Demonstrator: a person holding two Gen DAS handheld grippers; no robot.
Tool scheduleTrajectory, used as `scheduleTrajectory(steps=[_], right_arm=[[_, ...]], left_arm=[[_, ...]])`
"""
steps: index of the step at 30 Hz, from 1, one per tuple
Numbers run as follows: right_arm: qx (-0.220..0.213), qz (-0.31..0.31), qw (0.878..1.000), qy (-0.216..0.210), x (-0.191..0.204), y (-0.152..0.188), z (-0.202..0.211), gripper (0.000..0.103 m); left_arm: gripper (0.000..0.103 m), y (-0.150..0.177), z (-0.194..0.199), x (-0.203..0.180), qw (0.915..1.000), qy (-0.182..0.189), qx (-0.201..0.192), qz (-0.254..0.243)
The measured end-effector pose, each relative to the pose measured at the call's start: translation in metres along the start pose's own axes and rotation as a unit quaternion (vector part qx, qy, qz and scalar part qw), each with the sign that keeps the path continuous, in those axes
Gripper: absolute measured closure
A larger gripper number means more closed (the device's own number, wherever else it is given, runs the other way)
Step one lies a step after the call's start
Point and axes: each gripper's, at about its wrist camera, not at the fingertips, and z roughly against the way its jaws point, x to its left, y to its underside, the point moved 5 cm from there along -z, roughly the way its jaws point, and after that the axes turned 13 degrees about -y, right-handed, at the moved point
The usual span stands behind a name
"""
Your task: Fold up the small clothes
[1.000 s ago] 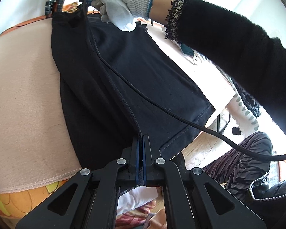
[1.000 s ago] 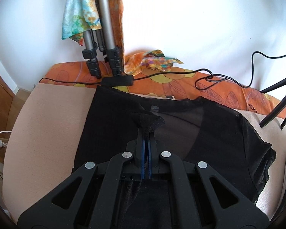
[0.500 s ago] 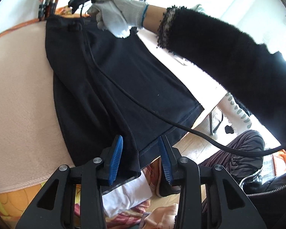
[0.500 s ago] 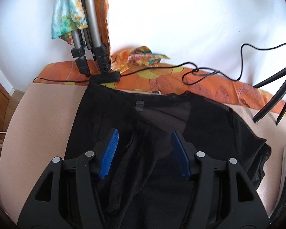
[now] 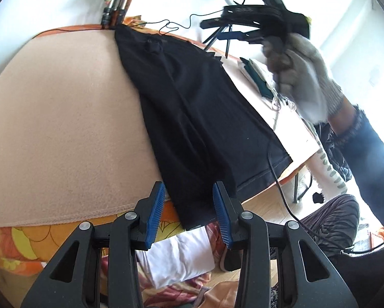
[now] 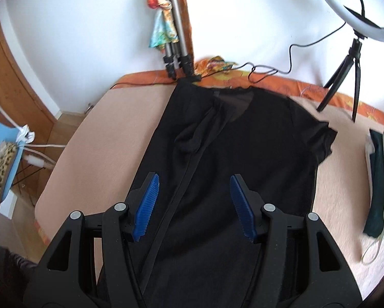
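A folded tripod [image 6: 177,51] stands at the far edge of the beige blanket [image 6: 109,138], a ring light [image 6: 356,2] towards the far right corner, and folded clothes [image 6: 379,179] lie along the right edge.

White wall [image 6: 243,12], wooden door [image 6: 15,82] at left, ring light [image 6: 356,7] on tripod, wood floor [image 5: 266,202], bright daylight.

Black tool [image 5: 188,209] frames, ribbed blue pads, silver screws — grey knit glove [image 5: 304,74], black sleeve [image 5: 371,154]
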Motion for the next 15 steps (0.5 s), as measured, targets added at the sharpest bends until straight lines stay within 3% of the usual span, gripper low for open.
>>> scheduleTrajectory(steps=[7,10,15], right_arm=[[0.077,-0.033,0.993,-0.077,0.046,0.128,0.005,0.043],[0.1,-0.044,0.989,-0.098,0.057,0.159,-0.003,0.043],[0.113,-0.054,0.985,-0.117,0.064,0.182,-0.016,0.047]], left_arm=[[0.066,0.004,-0.015,0.004,0.9995,-0.007,0.026,0.014],[0.066,0.006,-0.018,-0.002,0.9996,-0.014,0.025,-0.001],[0.066,0.009,-0.018,-0.004,0.9996,-0.014,0.023,-0.003]])
